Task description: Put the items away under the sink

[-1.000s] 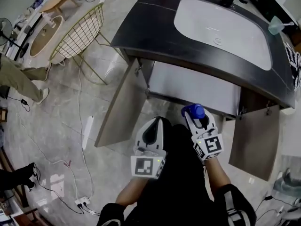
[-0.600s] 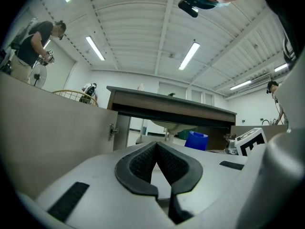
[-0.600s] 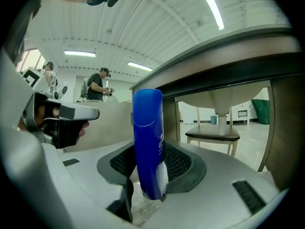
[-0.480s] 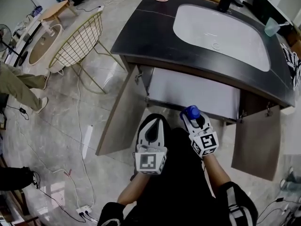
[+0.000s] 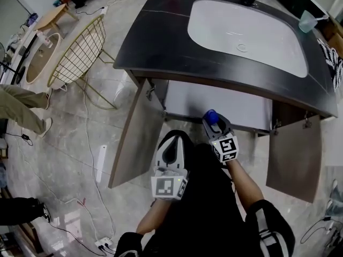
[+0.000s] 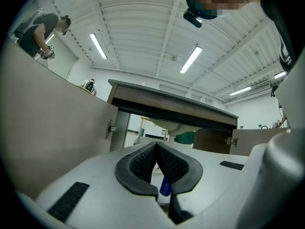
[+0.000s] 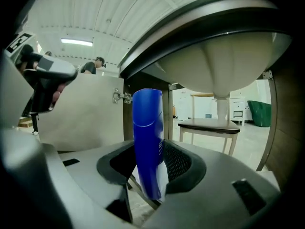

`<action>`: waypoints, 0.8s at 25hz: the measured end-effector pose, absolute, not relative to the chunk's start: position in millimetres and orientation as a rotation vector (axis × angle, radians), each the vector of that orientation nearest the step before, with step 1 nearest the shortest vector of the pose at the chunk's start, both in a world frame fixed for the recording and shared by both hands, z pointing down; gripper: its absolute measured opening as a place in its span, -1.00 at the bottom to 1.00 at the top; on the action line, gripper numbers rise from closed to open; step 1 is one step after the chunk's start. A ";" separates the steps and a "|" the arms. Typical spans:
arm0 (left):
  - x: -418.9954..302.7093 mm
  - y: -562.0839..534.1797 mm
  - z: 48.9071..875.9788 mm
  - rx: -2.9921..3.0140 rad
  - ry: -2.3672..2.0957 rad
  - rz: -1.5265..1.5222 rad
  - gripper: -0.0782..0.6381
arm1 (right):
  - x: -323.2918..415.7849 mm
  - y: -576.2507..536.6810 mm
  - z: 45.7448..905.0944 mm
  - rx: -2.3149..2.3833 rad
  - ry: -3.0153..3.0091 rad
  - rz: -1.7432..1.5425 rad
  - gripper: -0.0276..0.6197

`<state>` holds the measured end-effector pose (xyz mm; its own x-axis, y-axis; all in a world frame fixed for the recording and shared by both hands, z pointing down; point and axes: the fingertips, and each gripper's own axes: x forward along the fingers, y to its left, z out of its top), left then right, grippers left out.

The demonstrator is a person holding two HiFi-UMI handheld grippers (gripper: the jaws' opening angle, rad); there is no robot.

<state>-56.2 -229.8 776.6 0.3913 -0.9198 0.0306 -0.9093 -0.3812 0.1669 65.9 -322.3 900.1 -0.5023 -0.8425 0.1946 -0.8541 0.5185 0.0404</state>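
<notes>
Both cupboard doors, left door (image 5: 136, 130) and right door (image 5: 292, 157), stand swung wide under the dark counter (image 5: 155, 42). The opening between them is free, capped by the counter's front edge.

The right tongs (image 5: 214, 123) (image 7: 151, 161) are clamped on an upright blue bottle (image 5: 211, 116) (image 7: 147, 128) at the mouth of the opening. The left tongs (image 5: 177, 139) (image 6: 156, 147) are closed tip to tip, holding nothing, just beside the right tongs and clear of the left door.

- Bottle: smooth, glossy, rounded.
- Pads: black, ribbed.
- Basin underside (image 7: 224, 61): pale, smooth bowl.
- Doors: flat, matte.
- Floor (image 5: 80, 138): polished grey stone.
</notes>
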 end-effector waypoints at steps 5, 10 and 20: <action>-57.4 -236.2 781.8 2.467 -1.647 -0.095 -0.74 | 56.6 -348.4 932.0 1.396 -2.555 0.116 -0.43; -53.2 -241.8 788.2 2.476 -1.629 -0.081 -0.74 | 56.7 -370.0 969.3 1.372 -2.512 0.144 -0.43; -60.8 -252.6 794.4 2.420 -1.663 -0.082 -0.74 | 59.9 -412.3 1015.3 1.408 -2.465 0.195 -0.43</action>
